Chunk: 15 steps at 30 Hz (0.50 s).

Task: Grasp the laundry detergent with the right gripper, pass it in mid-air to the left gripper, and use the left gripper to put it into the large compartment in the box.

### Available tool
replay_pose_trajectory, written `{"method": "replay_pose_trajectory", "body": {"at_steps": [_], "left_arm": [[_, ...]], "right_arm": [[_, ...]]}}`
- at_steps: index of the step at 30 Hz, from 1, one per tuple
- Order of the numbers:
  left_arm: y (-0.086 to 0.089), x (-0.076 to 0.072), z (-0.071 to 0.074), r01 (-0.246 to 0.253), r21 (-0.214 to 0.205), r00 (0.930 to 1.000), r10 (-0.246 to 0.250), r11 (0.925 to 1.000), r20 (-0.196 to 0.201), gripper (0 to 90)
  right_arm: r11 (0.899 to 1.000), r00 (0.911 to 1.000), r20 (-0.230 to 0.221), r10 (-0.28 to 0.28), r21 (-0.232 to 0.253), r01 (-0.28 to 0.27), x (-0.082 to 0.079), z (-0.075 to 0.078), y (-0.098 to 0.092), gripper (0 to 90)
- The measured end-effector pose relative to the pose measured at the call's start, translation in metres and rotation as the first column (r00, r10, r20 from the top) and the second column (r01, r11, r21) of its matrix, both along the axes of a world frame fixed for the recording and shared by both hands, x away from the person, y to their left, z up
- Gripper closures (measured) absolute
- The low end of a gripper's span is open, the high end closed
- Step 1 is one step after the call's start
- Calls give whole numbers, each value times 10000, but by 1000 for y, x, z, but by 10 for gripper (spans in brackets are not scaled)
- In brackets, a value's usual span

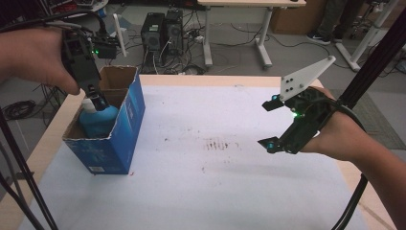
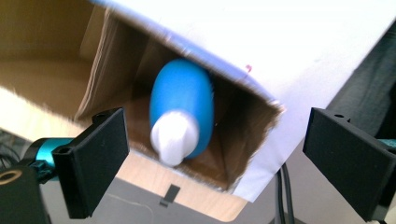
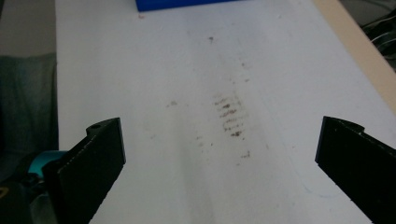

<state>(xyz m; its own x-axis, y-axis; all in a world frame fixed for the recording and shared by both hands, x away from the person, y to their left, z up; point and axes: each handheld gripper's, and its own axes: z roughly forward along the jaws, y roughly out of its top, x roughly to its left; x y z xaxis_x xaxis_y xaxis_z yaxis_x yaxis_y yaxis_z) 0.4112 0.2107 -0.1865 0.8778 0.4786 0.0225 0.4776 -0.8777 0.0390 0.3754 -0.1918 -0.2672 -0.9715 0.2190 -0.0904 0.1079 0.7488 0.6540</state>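
Blue bottle (image 1: 98,120) with white cap (image 2: 173,137) stands inside the open blue cardboard box (image 1: 122,129) at the table's left side, cap uppermost. Left gripper (image 1: 98,101) hangs just above the cap, jaws spread wide, nothing between them; the bottle rests on its own in the box. Right gripper (image 1: 272,123) hovers over the bare middle-right of the table, jaws wide apart, holding nothing.

Judgement: step in hand looks like the release and withdrawal after placing. To do it well, the left gripper should lift straight up, keeping both jaws clear of the cap and the box flaps (image 2: 88,79) so the bottle is not tipped.

Surface: white sheet (image 1: 215,191) over a wooden tabletop (image 1: 57,120), with faint reddish-brown smudges (image 3: 229,116) near centre. Room: computer towers (image 1: 163,33), cables and desk legs on the floor beyond.
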Motion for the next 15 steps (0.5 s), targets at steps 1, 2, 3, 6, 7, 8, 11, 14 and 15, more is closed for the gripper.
{"method": "replay_pose_trajectory", "body": {"at_steps": [1,2,3,6,7,8,11,14,15], "left_arm": [[-4,-1,1,166,-51,9999,-166,9998,-31,69],[-9,-3,2,284,-74,9996,-285,9996,-79,69],[-14,-4,2,471,-65,9988,-472,9989,-121,62],[-30,-7,2,1059,-71,9939,-1060,9944,-295,60],[-35,-9,1,1187,-98,9922,-1190,9929,-379,59],[-39,-10,0,1353,-125,9899,-1357,9907,-403,51],[-54,-13,-2,1779,-313,9823,-1794,9836,-544,36],[-66,-14,-4,2052,-367,9768,-2070,9780,-557,17],[-66,-14,-4,2052,-367,9768,-2070,9780,-557,17]], "right_arm": [[9998,10000,-47,60,-178,-61,1,2,0,6],[9993,9999,-120,116,-359,-120,3,3,0,7],[9983,9997,-164,182,-542,-191,4,5,-1,7],[9929,9989,-296,370,-1122,-401,10,10,-3,7],[9893,9987,-238,446,-1378,-475,13,10,-3,7],[9850,9986,-367,381,-1667,-437,15,10,-4,6],[9746,9985,-371,412,-2185,-483,20,10,-7,7],[9593,9980,-563,295,-2788,-441,29,11,-13,7],[9593,9980,-563,295,-2788,-441,29,11,-13,7]]}}
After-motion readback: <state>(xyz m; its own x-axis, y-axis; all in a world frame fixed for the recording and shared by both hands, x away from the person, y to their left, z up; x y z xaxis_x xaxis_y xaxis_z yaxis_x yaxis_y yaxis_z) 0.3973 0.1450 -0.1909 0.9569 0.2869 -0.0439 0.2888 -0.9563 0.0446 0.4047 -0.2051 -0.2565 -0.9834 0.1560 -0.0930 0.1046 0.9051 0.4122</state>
